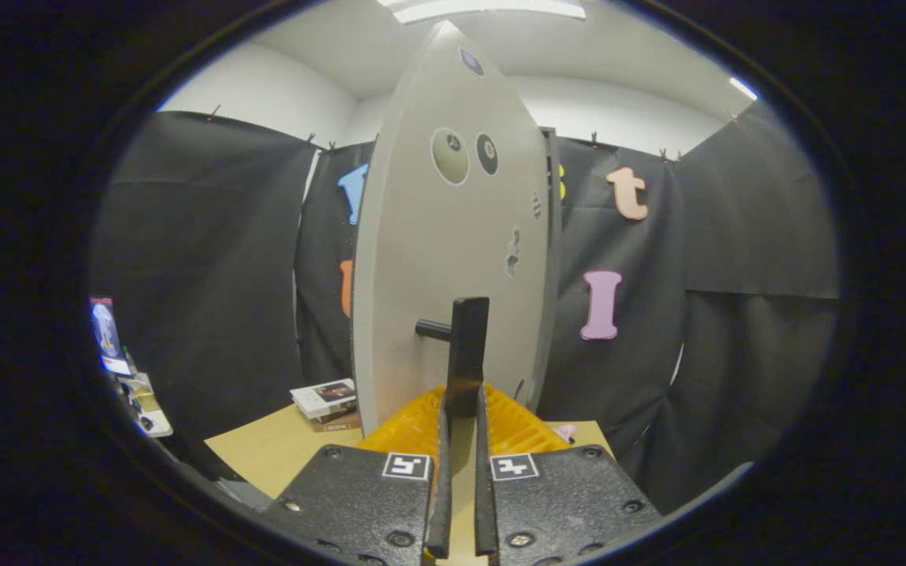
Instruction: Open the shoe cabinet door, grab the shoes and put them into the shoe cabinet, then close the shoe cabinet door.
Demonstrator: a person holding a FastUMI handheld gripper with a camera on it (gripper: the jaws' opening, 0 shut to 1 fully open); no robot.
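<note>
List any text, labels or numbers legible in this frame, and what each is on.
None can be read.
Round stickers on the cabinet door: marks too small.
Booklet on the table: print blurred.
Gripper, closed on the door handle: square code tags, no words.

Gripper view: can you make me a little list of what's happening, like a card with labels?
gripper: fingers nearly shut, one on each side of the handle's lower end
handle: black upright bar, standing off the door on a short post
cabinet door: pale grey, swung towards the camera, round stickers near the top
table: light wood, beyond the fingers
books: small stack on the table, left of the door
task stage: working the door by its handle
</note>
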